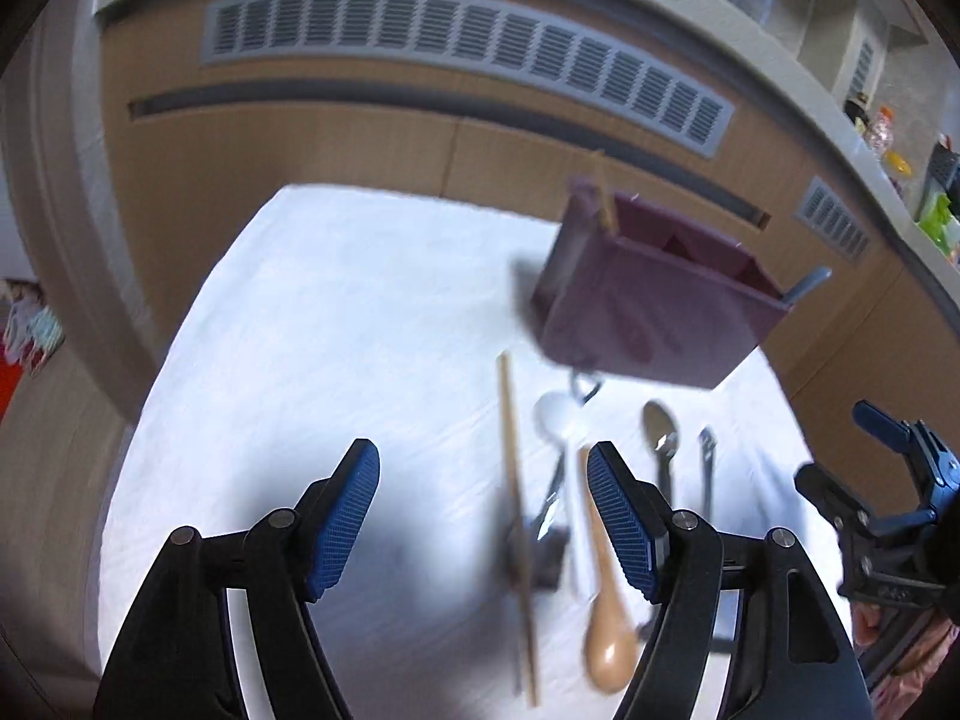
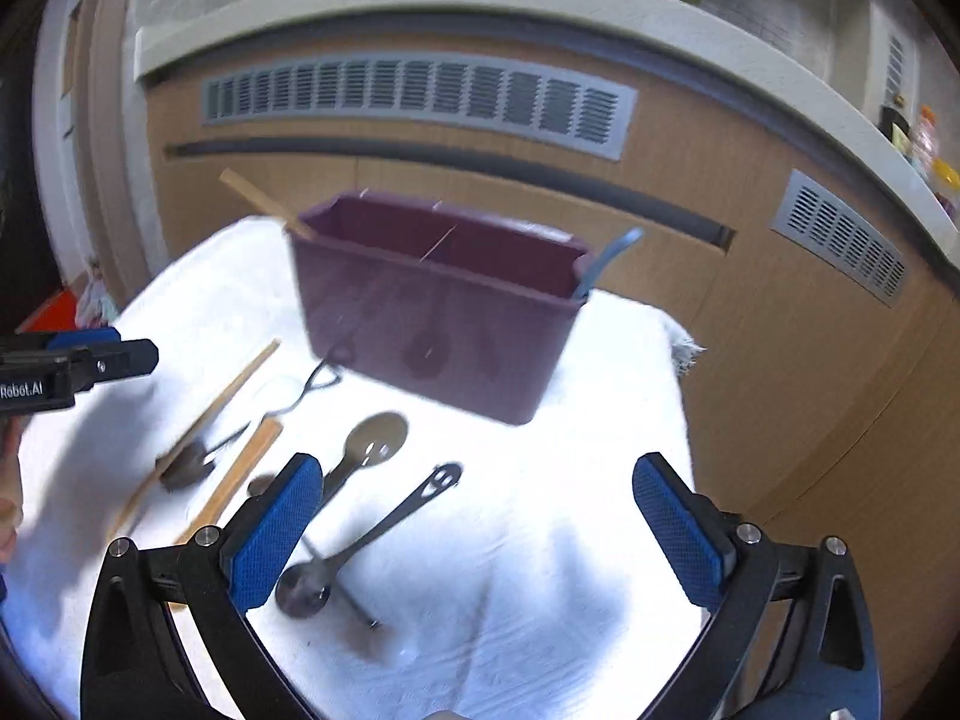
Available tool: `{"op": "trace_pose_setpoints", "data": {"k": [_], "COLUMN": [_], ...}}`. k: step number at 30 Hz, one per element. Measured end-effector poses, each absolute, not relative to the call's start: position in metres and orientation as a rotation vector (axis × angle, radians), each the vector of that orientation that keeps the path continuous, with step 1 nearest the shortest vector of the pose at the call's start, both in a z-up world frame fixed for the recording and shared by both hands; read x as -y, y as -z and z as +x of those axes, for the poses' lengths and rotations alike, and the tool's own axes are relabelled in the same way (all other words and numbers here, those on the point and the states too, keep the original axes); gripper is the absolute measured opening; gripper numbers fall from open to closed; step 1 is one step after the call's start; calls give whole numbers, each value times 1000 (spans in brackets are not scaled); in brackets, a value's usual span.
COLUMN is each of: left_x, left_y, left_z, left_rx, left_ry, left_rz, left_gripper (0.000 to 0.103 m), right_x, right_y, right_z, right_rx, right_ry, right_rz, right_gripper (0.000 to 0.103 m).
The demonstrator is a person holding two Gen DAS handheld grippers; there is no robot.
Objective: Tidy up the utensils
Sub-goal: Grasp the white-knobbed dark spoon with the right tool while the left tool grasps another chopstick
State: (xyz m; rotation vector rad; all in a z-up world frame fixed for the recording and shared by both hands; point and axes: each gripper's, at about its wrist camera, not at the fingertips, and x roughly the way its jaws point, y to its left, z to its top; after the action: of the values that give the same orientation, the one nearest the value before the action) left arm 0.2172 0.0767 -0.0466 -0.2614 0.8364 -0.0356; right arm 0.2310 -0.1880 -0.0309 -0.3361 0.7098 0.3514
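A maroon utensil caddy (image 1: pixel 654 306) (image 2: pixel 444 312) stands at the far side of the white cloth, with a wooden stick (image 2: pixel 264 204) in its left end and a grey-blue handle (image 2: pixel 606 258) in its right end. Loose utensils lie in front of it: wooden chopsticks (image 1: pixel 513 480) (image 2: pixel 210 408), a wooden spoon (image 1: pixel 606 618), a white spoon (image 1: pixel 555 414), a metal slotted spoon (image 2: pixel 372 441) and a dark metal spoon (image 2: pixel 360 546). My left gripper (image 1: pixel 483 516) is open above the cloth, left of the utensils. My right gripper (image 2: pixel 480 534) is open above the metal spoons.
The white cloth (image 1: pixel 336 324) (image 2: pixel 576 480) covers a small table. Behind it runs a wooden cabinet front with grey vents (image 1: pixel 456 60) (image 2: pixel 420 96) under a countertop with items at the right. The right gripper shows at the right edge of the left wrist view (image 1: pixel 882 498).
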Motion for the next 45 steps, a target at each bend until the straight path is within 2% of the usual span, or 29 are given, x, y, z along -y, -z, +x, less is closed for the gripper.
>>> {"op": "trace_pose_setpoints", "data": {"k": [5, 7, 9, 10, 25, 30, 35, 37, 39, 40, 42, 45], "left_x": [-92, -97, -99, -99, -84, -79, -67, -63, -59, -56, -52, -44], "left_y": [57, 61, 65, 66, 76, 80, 75, 73, 73, 73, 76, 83], "left_z": [204, 202, 202, 202, 204, 206, 212, 218, 227, 233, 246, 270], "left_rx": [-862, -872, -882, -887, -942, -956, -937, -944, -962, -978, -1014, -1078], "left_ry": [12, 3, 8, 11, 28, 40, 85, 108, 138, 149, 175, 171], "left_rz": [-293, -313, -337, -345, -317, -315, -261, -244, -223, -212, -185, -118], "left_gripper": [75, 75, 75, 75, 75, 75, 74, 70, 58, 56, 39, 26], "right_x": [192, 195, 197, 198, 206, 198, 201, 206, 211, 213, 215, 214], "right_y": [43, 51, 59, 63, 89, 92, 61, 38, 19, 9, -2, -11], "right_z": [213, 205, 198, 196, 203, 207, 209, 210, 212, 213, 216, 220], "right_rx": [-793, -830, -863, -881, -961, -958, -850, -786, -736, -712, -681, -665], "right_ry": [-479, -461, -425, -413, -402, -422, -411, -402, -397, -392, -383, -392], "right_rz": [-286, -283, -292, -286, -292, -317, -309, -284, -264, -255, -246, -229], "right_gripper": [100, 85, 51, 47, 45, 19, 19, 19, 19, 19, 19, 19]}}
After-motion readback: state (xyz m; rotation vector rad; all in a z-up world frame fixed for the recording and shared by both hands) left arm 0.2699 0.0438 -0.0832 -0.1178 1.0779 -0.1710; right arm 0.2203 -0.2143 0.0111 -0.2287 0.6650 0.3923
